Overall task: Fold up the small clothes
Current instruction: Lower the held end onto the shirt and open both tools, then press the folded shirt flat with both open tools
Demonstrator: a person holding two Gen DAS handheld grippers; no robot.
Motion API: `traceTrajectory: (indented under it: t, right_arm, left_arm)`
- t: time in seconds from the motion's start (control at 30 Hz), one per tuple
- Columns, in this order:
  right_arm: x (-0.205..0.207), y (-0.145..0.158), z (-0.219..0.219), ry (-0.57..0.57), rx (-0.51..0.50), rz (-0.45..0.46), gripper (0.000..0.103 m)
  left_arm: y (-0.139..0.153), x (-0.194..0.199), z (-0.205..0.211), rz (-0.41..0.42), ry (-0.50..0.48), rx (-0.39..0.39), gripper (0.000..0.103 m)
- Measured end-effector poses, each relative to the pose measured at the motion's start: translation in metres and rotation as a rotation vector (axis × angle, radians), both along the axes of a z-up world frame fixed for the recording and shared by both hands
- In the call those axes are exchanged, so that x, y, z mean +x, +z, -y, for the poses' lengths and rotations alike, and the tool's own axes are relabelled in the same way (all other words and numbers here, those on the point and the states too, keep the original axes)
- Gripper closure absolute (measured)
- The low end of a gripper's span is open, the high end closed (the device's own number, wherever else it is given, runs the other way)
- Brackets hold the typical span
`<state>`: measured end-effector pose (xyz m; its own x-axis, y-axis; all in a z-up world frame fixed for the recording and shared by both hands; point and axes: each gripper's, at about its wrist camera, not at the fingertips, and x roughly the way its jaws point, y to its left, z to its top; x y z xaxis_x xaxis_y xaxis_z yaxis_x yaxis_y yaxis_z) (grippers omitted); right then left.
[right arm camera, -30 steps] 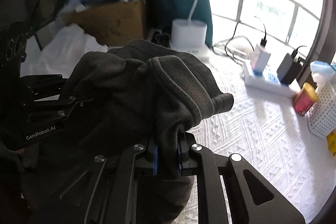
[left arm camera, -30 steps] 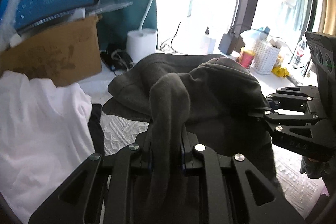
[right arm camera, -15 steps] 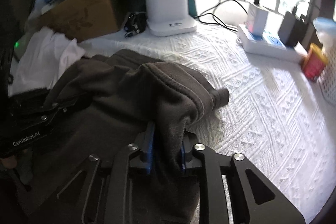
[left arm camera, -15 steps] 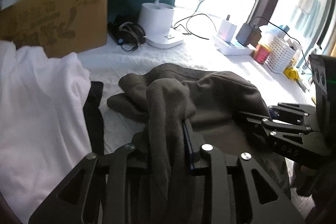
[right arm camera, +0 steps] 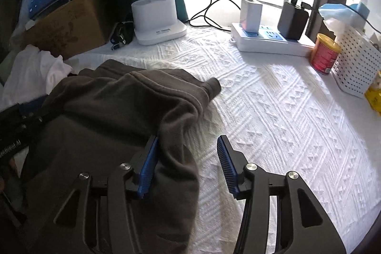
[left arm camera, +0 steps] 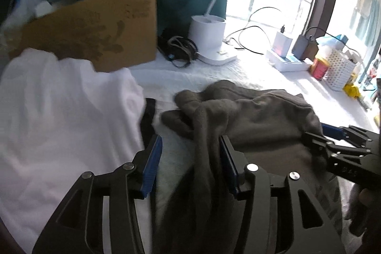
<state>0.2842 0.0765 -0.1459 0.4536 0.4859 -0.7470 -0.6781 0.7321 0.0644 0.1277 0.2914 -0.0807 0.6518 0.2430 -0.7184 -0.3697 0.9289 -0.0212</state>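
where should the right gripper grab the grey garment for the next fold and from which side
Probably the ribbed cuff corner of the grey garment, coming from the bare white cloth side. That corner juts out alone, thin and flat, so the pads can slide under it. The right gripper is opening now, fabric lying only against one pad.

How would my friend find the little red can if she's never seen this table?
Look along the window side of the white tablecloth, at the far right. The red can stands between the white power strip and the white holey basket. It is the only red thing there, with a gold lid.
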Motion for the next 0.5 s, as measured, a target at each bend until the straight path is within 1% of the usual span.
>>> traceTrajectory:
  t: [0.07, 0.1, 0.2, 0.27, 0.37, 0.5]
  right_arm:
    - [0.001, -0.001, 0.007, -0.003, 0.004, 0.002, 0.051]
    - [0.003, -0.002, 0.011, -0.006, 0.011, -0.002, 0.051]
    - [0.005, -0.003, 0.015, -0.007, 0.024, -0.010, 0.049]
    - [0.007, -0.003, 0.018, -0.007, 0.036, -0.018, 0.048]
    - [0.010, -0.002, 0.025, -0.009, 0.056, -0.033, 0.048]
    - [0.010, -0.002, 0.034, -0.013, 0.075, -0.044, 0.048]
  left_arm:
    - [0.003, -0.004, -0.003, -0.009, 0.020, 0.056, 0.053]
    - [0.002, -0.005, -0.008, -0.021, 0.045, 0.071, 0.053]
    - [-0.002, -0.008, -0.029, -0.045, 0.086, 0.022, 0.053]
    - [-0.001, -0.010, -0.035, -0.050, 0.099, 0.018, 0.053]
    - [0.001, -0.015, -0.039, -0.053, 0.101, -0.003, 0.053]
    - [0.006, -0.024, -0.034, -0.051, 0.102, -0.026, 0.053]
